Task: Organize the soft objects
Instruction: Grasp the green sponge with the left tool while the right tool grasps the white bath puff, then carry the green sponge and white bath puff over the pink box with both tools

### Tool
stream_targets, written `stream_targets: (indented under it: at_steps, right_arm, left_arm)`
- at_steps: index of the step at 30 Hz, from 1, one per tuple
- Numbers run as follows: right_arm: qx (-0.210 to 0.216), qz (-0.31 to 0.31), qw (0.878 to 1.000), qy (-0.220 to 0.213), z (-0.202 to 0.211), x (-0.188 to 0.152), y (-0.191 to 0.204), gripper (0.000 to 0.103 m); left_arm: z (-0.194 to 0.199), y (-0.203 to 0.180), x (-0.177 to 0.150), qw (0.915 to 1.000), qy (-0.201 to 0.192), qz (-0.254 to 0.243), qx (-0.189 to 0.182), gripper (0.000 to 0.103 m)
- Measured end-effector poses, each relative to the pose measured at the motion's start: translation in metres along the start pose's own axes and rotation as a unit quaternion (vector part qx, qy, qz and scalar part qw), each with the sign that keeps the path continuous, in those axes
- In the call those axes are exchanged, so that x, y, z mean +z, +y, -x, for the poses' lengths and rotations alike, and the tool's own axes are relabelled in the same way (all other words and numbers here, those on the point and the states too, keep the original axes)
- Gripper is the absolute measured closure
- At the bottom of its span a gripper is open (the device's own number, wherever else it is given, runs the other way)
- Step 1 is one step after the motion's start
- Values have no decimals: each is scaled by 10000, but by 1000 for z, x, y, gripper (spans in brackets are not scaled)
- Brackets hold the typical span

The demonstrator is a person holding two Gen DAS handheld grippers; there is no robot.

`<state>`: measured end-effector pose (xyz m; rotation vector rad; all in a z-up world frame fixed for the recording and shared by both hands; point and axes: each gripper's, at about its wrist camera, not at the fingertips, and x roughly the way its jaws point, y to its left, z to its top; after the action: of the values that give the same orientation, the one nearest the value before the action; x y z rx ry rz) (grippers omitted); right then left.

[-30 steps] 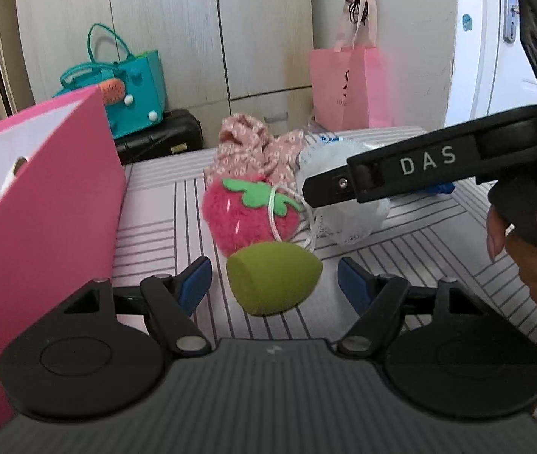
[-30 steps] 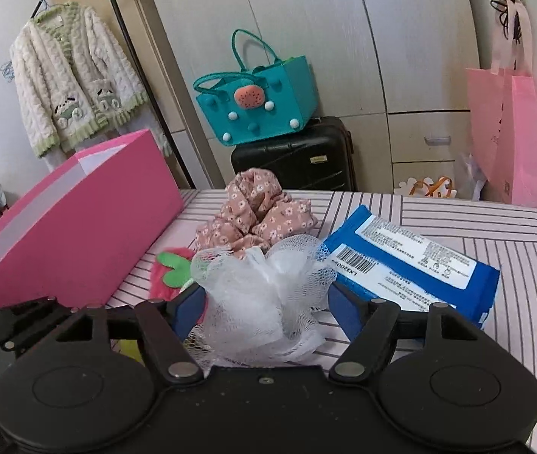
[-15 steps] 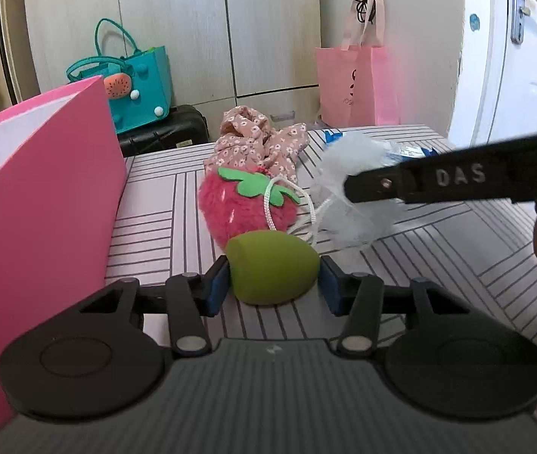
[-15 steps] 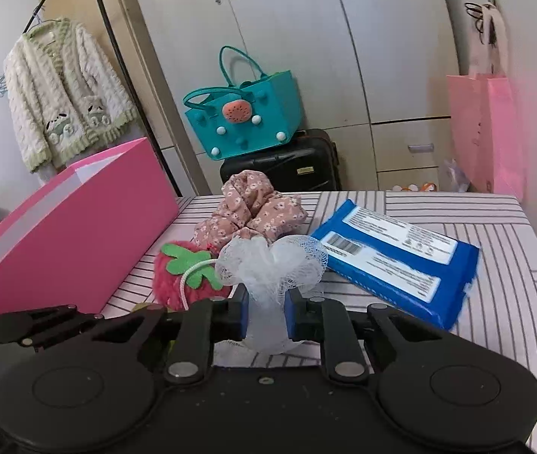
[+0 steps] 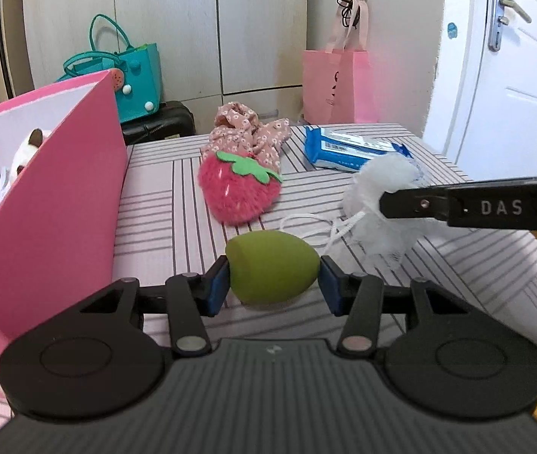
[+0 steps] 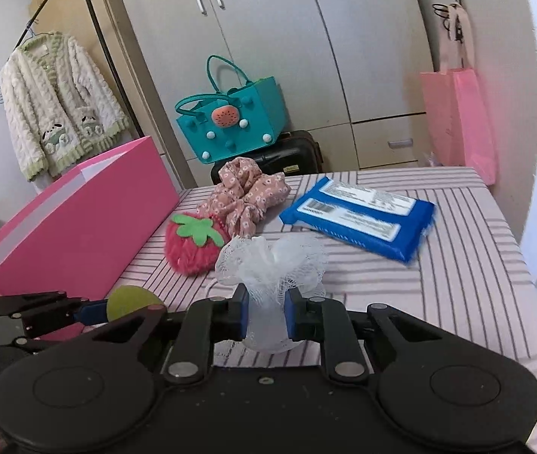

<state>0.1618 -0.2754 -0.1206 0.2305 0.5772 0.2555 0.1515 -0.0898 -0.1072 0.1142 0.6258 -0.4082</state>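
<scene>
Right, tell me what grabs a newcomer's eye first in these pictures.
The big pink box along the table's left side stands out first, with soft toys showing inside. Next come the two held things: the left gripper shut on a green sponge, and the right gripper shut on a white mesh puff. Behind them on the striped tablecloth lies a fuzzy red strawberry.

The striped table (image 6: 476,265) carries a pink box (image 6: 90,223), plush strawberry (image 6: 193,246), floral scrunchie (image 6: 249,196) and blue wipes pack (image 6: 359,219).

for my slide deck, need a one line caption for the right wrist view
Right tool shut on a white mesh bath pouf above the striped table.
</scene>
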Motion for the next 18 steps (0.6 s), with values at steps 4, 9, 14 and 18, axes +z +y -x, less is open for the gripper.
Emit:
stream_targets:
  at_steps: [4,9,14,18]
  right_arm:
    - [-21,25,9999,129,11,-6,3,82]
    - [271,-71,9982,537,20,-10,8,81]
    - [806,-239,9922,925,26,-15,15,81]
    - [1012,-290,9874,1185,28,-19,23,81]
  left_arm:
    - [10,4,-2,9998,72,82,-155,54]
    - [22,9,-4,9989,237,164,-364,54]
    - [33,13,-12,9973,527,236,-455,54]
    - [44,19,-16,9953,641,329,-649,54]
